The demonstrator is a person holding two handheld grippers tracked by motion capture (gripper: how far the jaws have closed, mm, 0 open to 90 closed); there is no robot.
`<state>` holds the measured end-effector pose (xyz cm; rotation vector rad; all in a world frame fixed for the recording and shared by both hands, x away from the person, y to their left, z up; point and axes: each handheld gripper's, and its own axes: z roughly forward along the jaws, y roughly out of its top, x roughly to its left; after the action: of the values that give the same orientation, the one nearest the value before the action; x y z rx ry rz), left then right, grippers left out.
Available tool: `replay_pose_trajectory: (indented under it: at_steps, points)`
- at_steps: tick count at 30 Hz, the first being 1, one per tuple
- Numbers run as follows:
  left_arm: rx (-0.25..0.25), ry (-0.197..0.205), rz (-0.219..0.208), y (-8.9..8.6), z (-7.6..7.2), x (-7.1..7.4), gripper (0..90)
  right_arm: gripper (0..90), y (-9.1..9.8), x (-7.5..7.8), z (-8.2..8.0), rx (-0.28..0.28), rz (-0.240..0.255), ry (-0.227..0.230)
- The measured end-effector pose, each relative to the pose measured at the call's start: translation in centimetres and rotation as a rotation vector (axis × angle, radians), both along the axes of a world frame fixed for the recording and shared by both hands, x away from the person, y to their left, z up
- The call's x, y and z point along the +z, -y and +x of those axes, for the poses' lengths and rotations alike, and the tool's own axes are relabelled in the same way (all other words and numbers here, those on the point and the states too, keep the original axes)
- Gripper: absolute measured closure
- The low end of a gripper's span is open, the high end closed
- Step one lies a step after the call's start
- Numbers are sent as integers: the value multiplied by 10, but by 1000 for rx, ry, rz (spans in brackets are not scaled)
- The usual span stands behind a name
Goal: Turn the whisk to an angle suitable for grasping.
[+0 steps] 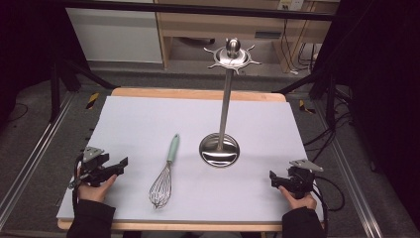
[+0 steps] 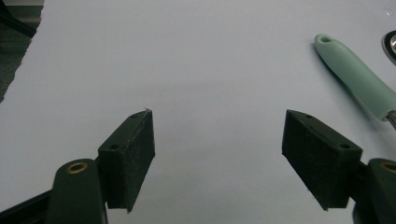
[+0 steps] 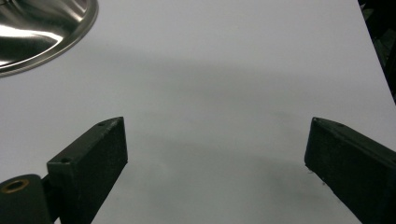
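A whisk (image 1: 165, 173) with a mint-green handle (image 2: 357, 79) lies on the white table cover, wire head toward the front edge. To its right stands a steel utensil stand (image 1: 225, 99) with a round base (image 3: 42, 32) and a hooked crown on top. My left gripper (image 1: 121, 166) rests at the front left, left of the whisk, jaws wide apart with nothing between them (image 2: 217, 140). At the front right, right of the stand's base, my right gripper (image 1: 272, 178) sits open and empty (image 3: 217, 149).
The white cover (image 1: 148, 119) spans a wooden table (image 1: 198, 93). Metal rails run along the floor on both sides. A wooden cabinet (image 1: 237, 25) stands behind the table, and black frame bars rise at the back.
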<state>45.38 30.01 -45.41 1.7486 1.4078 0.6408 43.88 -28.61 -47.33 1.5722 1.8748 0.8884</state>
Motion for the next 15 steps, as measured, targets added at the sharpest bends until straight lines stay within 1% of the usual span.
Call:
replay_pose_trajectory:
  at_steps: [2,3,7,9,11,12,15]
  points:
    - [-9,2,5,3,-1,2,251,64,-1,0,-1,4,1,6]
    - [-13,6,4,4,-1,4,251,64,0,0,-2,9,-7,9]
    - [-28,16,2,8,-2,8,251,64,0,0,-3,9,-7,12]
    - [-35,14,-1,9,-3,10,251,64,0,1,-3,8,-2,8]
    - [-36,15,-5,11,-3,11,251,64,0,0,-3,11,-8,11]
    - [-45,9,-1,13,-3,12,251,66,0,1,-4,8,-5,8]
    - [-50,8,3,15,-3,14,251,69,0,2,-6,15,-2,13]
